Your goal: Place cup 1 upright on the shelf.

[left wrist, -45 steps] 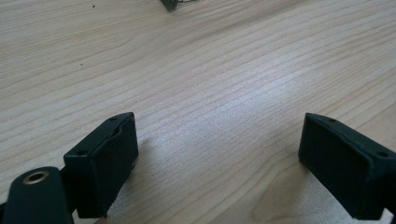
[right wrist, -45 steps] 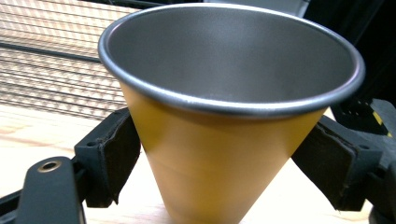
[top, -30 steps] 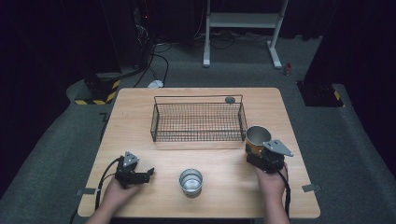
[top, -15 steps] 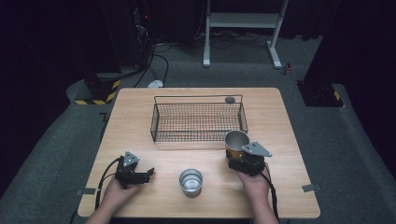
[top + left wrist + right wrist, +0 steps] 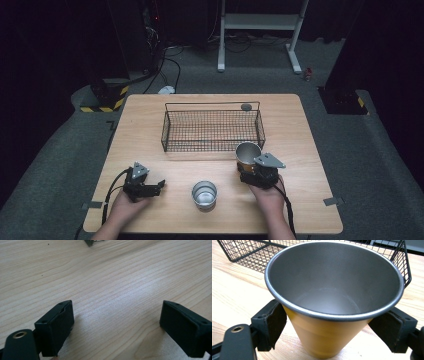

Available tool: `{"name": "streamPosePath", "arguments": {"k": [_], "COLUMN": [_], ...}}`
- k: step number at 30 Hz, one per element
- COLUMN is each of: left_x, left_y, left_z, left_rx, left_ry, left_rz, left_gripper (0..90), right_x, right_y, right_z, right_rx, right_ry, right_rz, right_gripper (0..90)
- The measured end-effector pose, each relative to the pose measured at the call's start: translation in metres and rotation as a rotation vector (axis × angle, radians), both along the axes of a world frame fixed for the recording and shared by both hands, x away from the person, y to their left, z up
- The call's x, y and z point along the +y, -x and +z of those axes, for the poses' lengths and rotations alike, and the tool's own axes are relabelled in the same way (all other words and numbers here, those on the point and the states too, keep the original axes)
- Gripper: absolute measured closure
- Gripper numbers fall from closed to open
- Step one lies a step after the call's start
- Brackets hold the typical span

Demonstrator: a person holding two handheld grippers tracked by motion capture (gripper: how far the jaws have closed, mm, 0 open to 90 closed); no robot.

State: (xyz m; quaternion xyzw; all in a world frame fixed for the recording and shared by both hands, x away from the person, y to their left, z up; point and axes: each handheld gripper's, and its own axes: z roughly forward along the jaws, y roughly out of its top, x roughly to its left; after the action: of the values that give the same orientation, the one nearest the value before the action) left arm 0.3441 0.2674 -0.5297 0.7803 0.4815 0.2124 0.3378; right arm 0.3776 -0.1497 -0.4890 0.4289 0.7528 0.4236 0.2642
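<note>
Vs a sec ago: right gripper point(image 5: 248, 165) w/ the orange cup point(image 5: 247, 154) has slid left along the table point(image 5: 300, 130), from beside the wire basket's point(image 5: 212, 131) right front corner to just in front of that corner; most of the shift came early, little since the half-sec frame. Left gripper point(image 5: 161, 186) hasn't budged, sits near the table's front-left part. Steel cup point(image 5: 204, 194) same spot, near the front edge at mid-width, between the two grippers. Basket and the small dark round thing point(image 5: 246, 106) by its back right corner unchanged.

Right gripper: jaws wide, pads pressed on both sides of the orange cup point(image 5: 332, 315) just under its rolled rim; cup upright, grey metal inside, empty, basket point(image 5: 244, 255) close behind it. Can't tell if its base touches the wood.

Left gripper point(image 5: 117, 322): jaws partly apart, nothing between them, just bare wood; jaws low over the table.

Writing/brands: none readable on cups, basket or grippers.
</note>
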Motion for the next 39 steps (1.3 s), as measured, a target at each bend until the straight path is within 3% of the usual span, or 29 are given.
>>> {"name": "streamPosePath", "arguments": {"k": [8, 16, 22, 39], "left_x": [0.0, 0.0, 0.0, 0.0], "left_y": [0.0, 0.001, 0.001, 0.001], "left_z": [0.0, 0.0, 0.0, 0.0], "left_rx": [0.0, -0.003, -0.002, -0.002], "left_ry": [0.0, -0.003, -0.002, -0.002], "left_rz": [0.0, 0.0, 0.001, 0.001], "left_gripper": [12.5, 12.8, 12.8, 12.8], "right_x": [0.003, 0.004, 0.005, 0.007], "right_y": [-0.002, -0.008, -0.009, -0.002], "right_z": [-0.001, 0.0, 0.001, 0.011], "right_rx": [-0.013, -0.031, -0.041, -0.078], "right_ry": [-0.006, -0.057, -0.067, -0.044], "right_rz": [-0.006, -0.021, -0.015, -0.005], "right_gripper": [10.7, 10.2, 12.0, 13.5]}}
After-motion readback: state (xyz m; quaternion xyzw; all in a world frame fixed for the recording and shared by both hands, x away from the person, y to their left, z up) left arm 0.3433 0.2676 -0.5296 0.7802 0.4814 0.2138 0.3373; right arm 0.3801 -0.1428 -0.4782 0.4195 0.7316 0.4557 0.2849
